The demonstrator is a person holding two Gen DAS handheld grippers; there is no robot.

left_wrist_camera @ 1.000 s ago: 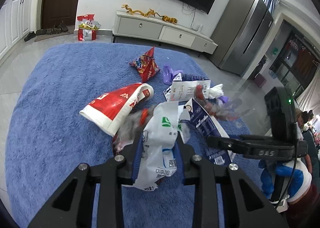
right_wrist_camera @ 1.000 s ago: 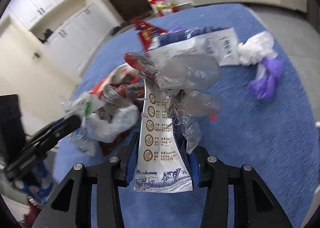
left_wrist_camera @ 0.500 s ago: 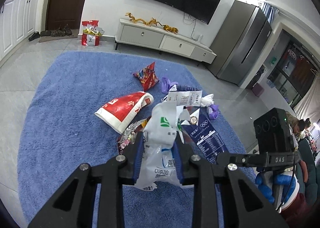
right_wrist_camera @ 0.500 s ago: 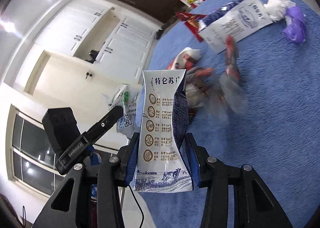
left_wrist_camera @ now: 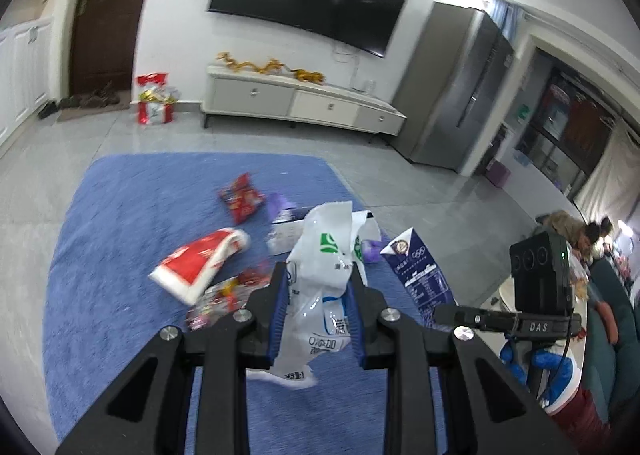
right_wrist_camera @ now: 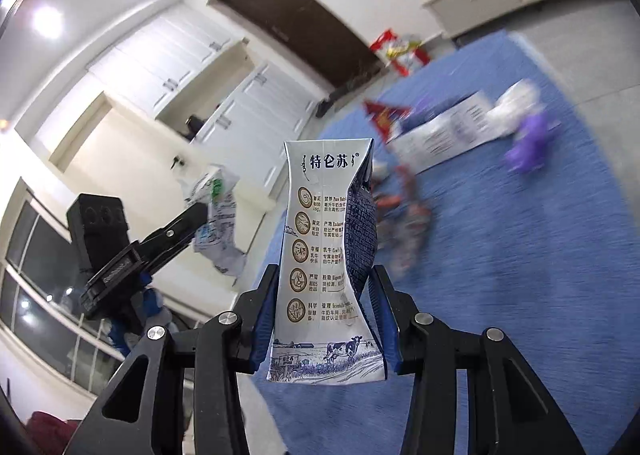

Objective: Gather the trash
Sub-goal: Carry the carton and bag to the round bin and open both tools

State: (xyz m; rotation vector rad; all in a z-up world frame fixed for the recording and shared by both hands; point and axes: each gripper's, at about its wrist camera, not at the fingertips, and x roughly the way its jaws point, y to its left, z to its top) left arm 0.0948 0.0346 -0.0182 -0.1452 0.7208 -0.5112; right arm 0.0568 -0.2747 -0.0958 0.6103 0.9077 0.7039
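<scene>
Left tool: clamped on white plastic wrapper, off rug.
Right tool: clamped on milk carton, raised.
Remaining on rug: red-white bag, red snack packet, flattened box, purple scrap.
No bin visible. Collection partly done.

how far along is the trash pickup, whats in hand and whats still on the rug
Nothing shows as binned yet; no bin is in view. In hand: the left gripper is shut on a white plastic wrapper, the right gripper on a squashed milk carton. Left on the blue rug: a red-and-white bag, a red snack packet, a flattened white carton and purple scraps.
</scene>
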